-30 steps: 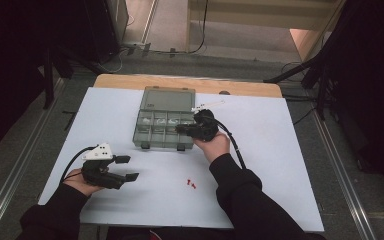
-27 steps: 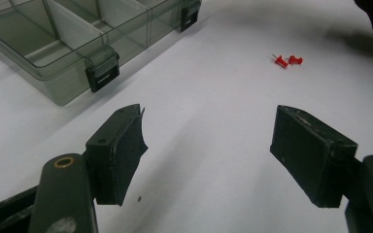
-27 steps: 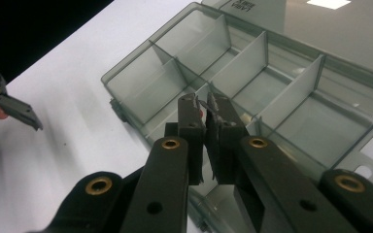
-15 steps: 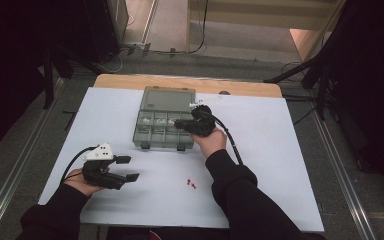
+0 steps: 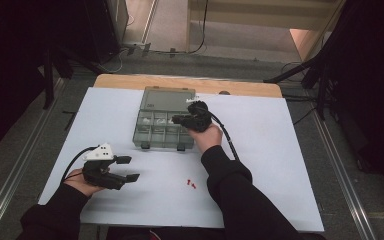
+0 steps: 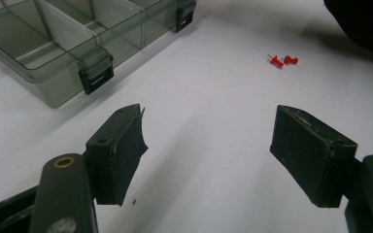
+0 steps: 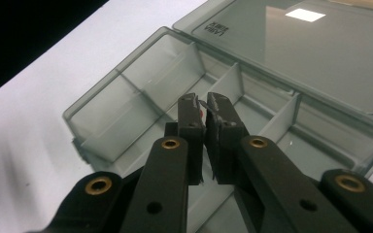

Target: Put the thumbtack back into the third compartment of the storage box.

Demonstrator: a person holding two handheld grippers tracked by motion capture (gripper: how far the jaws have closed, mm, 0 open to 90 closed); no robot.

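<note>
The right hand-held gripper (image 7: 205, 108), jaws pinched on a red pushpin (image 7: 201, 114), hangs over the open compartment box (image 5: 150, 131); releasing comes next. The left hand-held gripper (image 6: 209, 145) gapes empty near two pushpins (image 6: 282, 60) on the table (image 5: 280, 165).

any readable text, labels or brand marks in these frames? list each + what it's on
One marking: two short lines of dark print near a corner of the open lid of the clear compartment box, seen upside down in the right gripper view. Too small and blurred to read.
No lettering readable on either claw, the red pushpins or the white table sheet.
</note>
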